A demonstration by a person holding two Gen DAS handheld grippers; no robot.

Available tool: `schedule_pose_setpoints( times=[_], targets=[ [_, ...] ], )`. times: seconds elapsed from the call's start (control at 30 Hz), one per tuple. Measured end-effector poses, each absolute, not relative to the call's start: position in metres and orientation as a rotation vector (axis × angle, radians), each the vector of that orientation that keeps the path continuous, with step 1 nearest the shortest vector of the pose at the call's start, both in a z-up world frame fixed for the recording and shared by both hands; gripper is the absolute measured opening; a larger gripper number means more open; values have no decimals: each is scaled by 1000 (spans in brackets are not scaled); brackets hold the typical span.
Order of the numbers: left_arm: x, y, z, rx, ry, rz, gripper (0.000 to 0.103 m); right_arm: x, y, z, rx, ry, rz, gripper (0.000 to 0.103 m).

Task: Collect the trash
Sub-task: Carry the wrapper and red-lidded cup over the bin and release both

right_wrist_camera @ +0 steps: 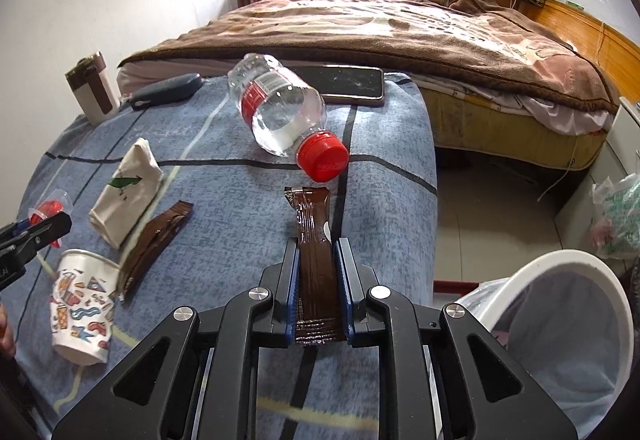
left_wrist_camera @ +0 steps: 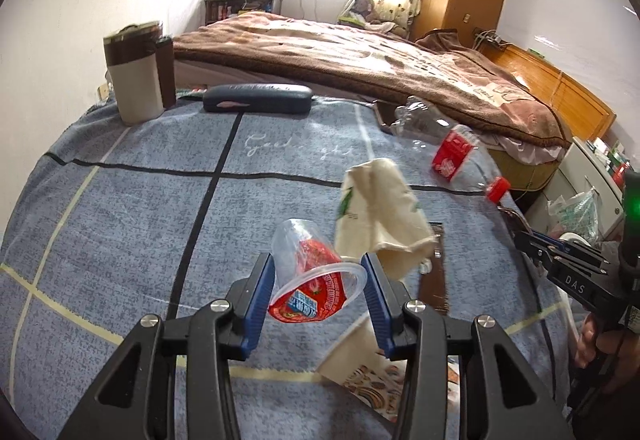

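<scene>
My left gripper [left_wrist_camera: 320,272] is shut on a clear plastic jelly cup [left_wrist_camera: 312,276] with a red peeled lid and holds it above the blue cloth. My right gripper [right_wrist_camera: 318,256] is shut on a brown sachet wrapper [right_wrist_camera: 314,240] that sticks out forward. On the cloth lie a crumpled white tissue pack [left_wrist_camera: 380,211], also in the right wrist view [right_wrist_camera: 128,187], a clear bottle with red cap [right_wrist_camera: 280,111], a second brown wrapper [right_wrist_camera: 154,240] and a patterned paper cup [right_wrist_camera: 82,312]. A white bin with a liner [right_wrist_camera: 568,324] stands at the lower right.
A phone [right_wrist_camera: 340,81], a dark glasses case [left_wrist_camera: 258,99] and a brown-and-white tumbler [left_wrist_camera: 134,71] sit at the table's far side. A bed with a brown blanket [right_wrist_camera: 380,31] lies beyond. A plastic bag [right_wrist_camera: 618,215] rests on the floor at right.
</scene>
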State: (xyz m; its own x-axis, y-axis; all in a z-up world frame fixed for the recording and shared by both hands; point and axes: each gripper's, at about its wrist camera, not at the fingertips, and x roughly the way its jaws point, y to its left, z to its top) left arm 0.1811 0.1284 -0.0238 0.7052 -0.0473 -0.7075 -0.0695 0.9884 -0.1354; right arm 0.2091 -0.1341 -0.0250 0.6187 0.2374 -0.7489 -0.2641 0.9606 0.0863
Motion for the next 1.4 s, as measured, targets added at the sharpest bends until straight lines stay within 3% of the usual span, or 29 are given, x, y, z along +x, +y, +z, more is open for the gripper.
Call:
schedule_pose_setpoints(
  times=[0.8, 1.4],
  targets=[
    [138, 44, 27, -43, 674, -158, 47, 150, -170, 14, 56, 731, 255, 19],
    [128, -51, 36, 34, 652, -333, 47, 116, -237, 20, 122, 689, 123, 19]
  ],
)
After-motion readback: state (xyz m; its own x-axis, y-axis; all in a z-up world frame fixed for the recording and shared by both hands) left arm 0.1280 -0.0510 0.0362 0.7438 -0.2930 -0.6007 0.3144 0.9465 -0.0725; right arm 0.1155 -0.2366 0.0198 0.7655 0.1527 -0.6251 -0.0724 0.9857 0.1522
